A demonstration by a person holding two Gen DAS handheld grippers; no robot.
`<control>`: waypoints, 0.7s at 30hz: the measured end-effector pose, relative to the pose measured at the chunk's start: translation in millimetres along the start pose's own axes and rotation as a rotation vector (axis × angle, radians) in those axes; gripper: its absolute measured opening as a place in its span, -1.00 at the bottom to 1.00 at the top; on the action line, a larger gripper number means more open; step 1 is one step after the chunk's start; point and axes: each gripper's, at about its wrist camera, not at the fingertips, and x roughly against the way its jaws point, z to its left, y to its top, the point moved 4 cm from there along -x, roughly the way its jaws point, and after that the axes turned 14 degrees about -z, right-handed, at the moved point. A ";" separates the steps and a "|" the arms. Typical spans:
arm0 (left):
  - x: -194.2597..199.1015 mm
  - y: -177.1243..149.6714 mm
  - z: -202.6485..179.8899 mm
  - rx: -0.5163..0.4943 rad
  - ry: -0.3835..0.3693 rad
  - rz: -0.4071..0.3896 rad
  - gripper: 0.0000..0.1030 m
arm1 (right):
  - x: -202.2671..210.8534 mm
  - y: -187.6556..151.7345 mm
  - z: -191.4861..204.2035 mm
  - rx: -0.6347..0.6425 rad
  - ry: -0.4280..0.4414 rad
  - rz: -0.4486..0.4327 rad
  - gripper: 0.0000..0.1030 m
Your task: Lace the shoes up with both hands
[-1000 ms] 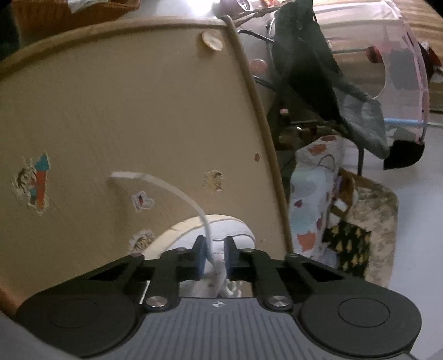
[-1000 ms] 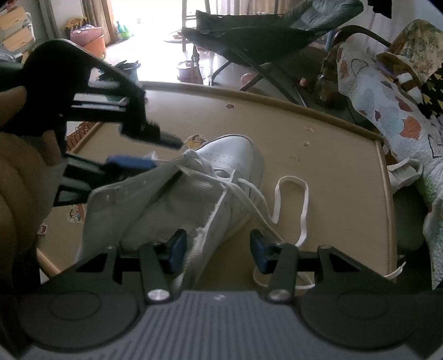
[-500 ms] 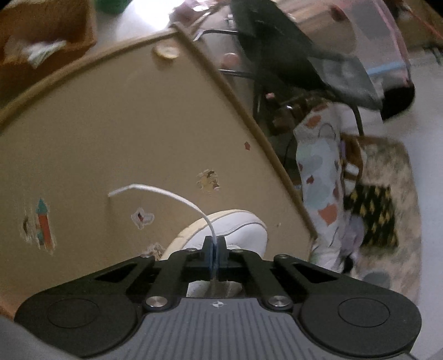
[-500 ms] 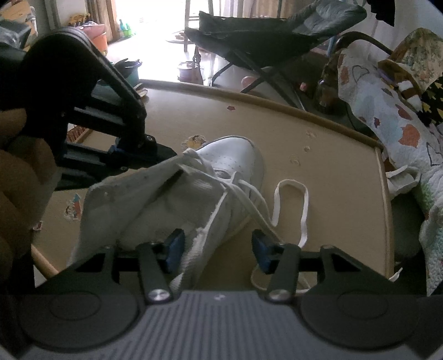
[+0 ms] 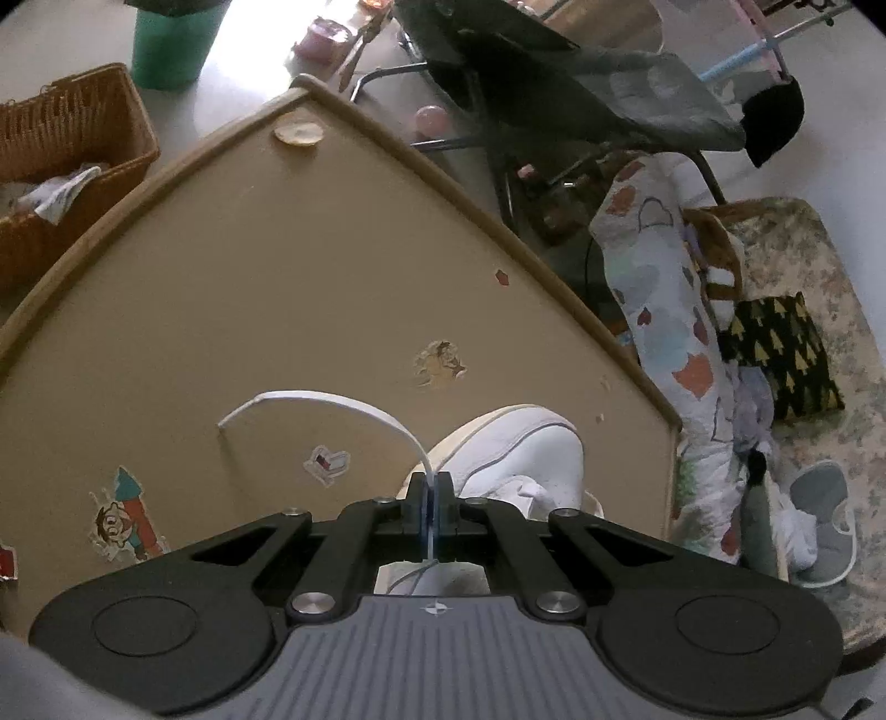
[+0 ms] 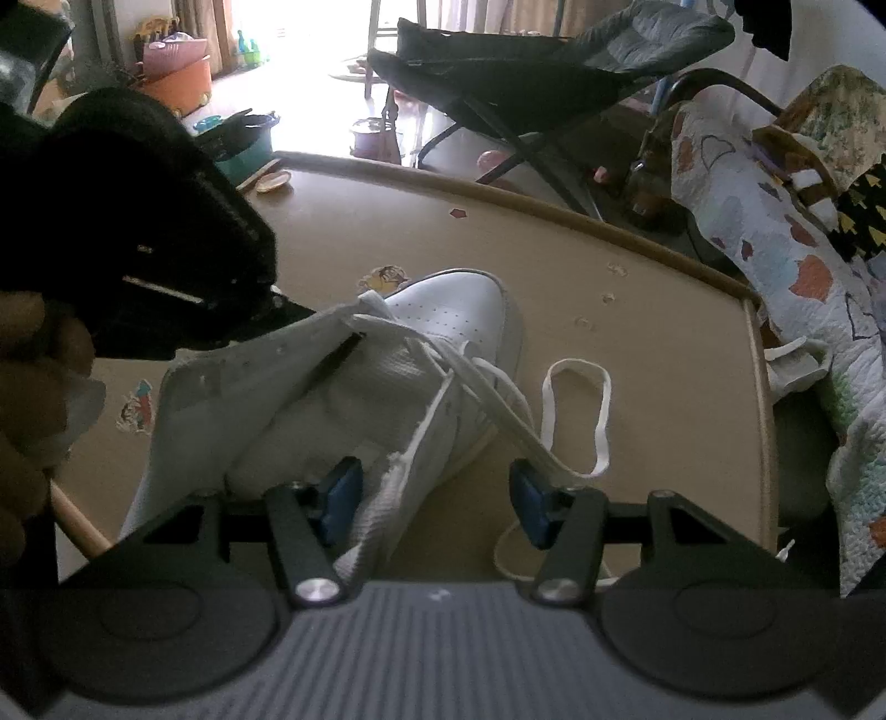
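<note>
A white high-top shoe [image 6: 443, 327] lies on the tan table [image 6: 637, 360], toe pointing away. My left gripper [image 5: 431, 490] is shut on a flat white shoelace [image 5: 343, 400] that arcs up and left from its pads, above the shoe's toe [image 5: 520, 454]. The right wrist view shows this gripper [image 6: 260, 315] dark at the left, at the shoe's collar, held by a hand [image 6: 22, 387]. My right gripper [image 6: 434, 498] hovers over the shoe's ankle opening, its jaws opening. The collar edge and laces sit between the blue pads [image 6: 340, 493] without being pressed. A lace loop [image 6: 576, 421] rests on the table.
The table [image 5: 277, 266] has a raised rim and cartoon stickers. A wicker basket [image 5: 61, 149] and a green bin [image 5: 171, 44] stand beyond its far left edge. A dark folding chair [image 6: 526, 66] and a patterned quilt [image 6: 775, 249] lie past the far and right edges.
My left gripper's jaws closed on the lace, and the gripper rolled and shifted a little. My right gripper's pads spread slightly wider while it stayed in place.
</note>
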 end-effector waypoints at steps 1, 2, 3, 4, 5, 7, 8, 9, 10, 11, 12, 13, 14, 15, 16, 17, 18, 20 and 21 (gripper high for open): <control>1.0 -0.8 1.9 -0.003 -0.002 0.000 -0.96 | -0.3 -0.1 -0.1 0.001 -0.001 0.000 0.12; 0.6 -1.8 2.5 -0.005 -0.003 0.002 -0.96 | -0.6 -0.2 -0.1 0.002 -0.002 0.001 0.13; 0.5 -2.8 3.5 -0.007 -0.003 0.002 -0.96 | -0.8 -0.1 0.1 0.003 -0.002 0.001 0.13; 0.2 -3.6 4.4 -0.010 -0.004 0.003 -0.96 | -0.9 -0.1 0.2 0.004 -0.003 0.001 0.13; -0.5 -4.4 4.7 -0.015 -0.006 0.003 -0.96 | -1.1 0.0 0.3 0.005 -0.003 0.002 0.13; -1.8 -7.7 4.3 -0.028 -0.008 0.002 -0.96 | -1.0 -0.1 0.3 0.005 -0.004 0.002 0.14; -2.4 -9.3 4.2 -0.035 -0.009 0.001 -0.96 | -0.9 -0.2 0.2 0.005 -0.004 0.002 0.14; -2.9 -10.6 3.9 -0.046 -0.010 0.002 -0.96 | -1.0 -0.2 0.2 0.005 -0.004 0.002 0.14; -2.8 -11.4 3.3 -0.066 -0.011 0.004 -0.96 | -1.2 -0.1 0.1 0.005 -0.005 0.003 0.14; -2.3 -12.4 2.5 -0.085 -0.012 0.003 -0.96 | -1.5 0.3 -0.1 0.006 -0.005 0.003 0.15; -1.8 -13.5 1.8 -0.105 -0.013 0.002 -0.96 | -1.6 0.5 -0.2 0.007 -0.006 0.004 0.15; -1.3 -14.3 1.1 -0.124 -0.014 0.002 -0.96 | -1.6 0.5 -0.2 0.007 -0.006 0.004 0.15; -1.2 -14.7 0.7 -0.142 -0.013 0.002 -0.96 | -1.6 0.5 -0.2 0.007 -0.006 0.004 0.15; -1.4 -15.2 0.4 -0.159 -0.010 0.004 -0.96 | -1.6 0.4 -0.4 0.006 -0.006 0.005 0.15; -1.6 -15.7 0.4 -0.172 -0.007 0.006 -0.96 | -1.7 0.3 -0.7 0.005 -0.006 0.005 0.15; -1.9 -16.0 1.2 -0.174 -0.005 0.009 -0.96 | -1.6 0.4 -1.0 0.003 -0.006 0.006 0.16; -1.7 -16.0 2.2 -0.172 -0.004 0.010 -0.96 | -1.5 0.6 -1.1 0.003 -0.006 0.006 0.16; -1.2 -16.0 3.7 -0.172 -0.001 0.012 -0.96 | -1.5 0.9 -1.1 0.003 -0.007 0.006 0.16; -0.8 -16.3 3.7 -0.183 0.002 0.011 -0.96 | -1.6 0.8 -1.1 0.003 -0.007 0.005 0.16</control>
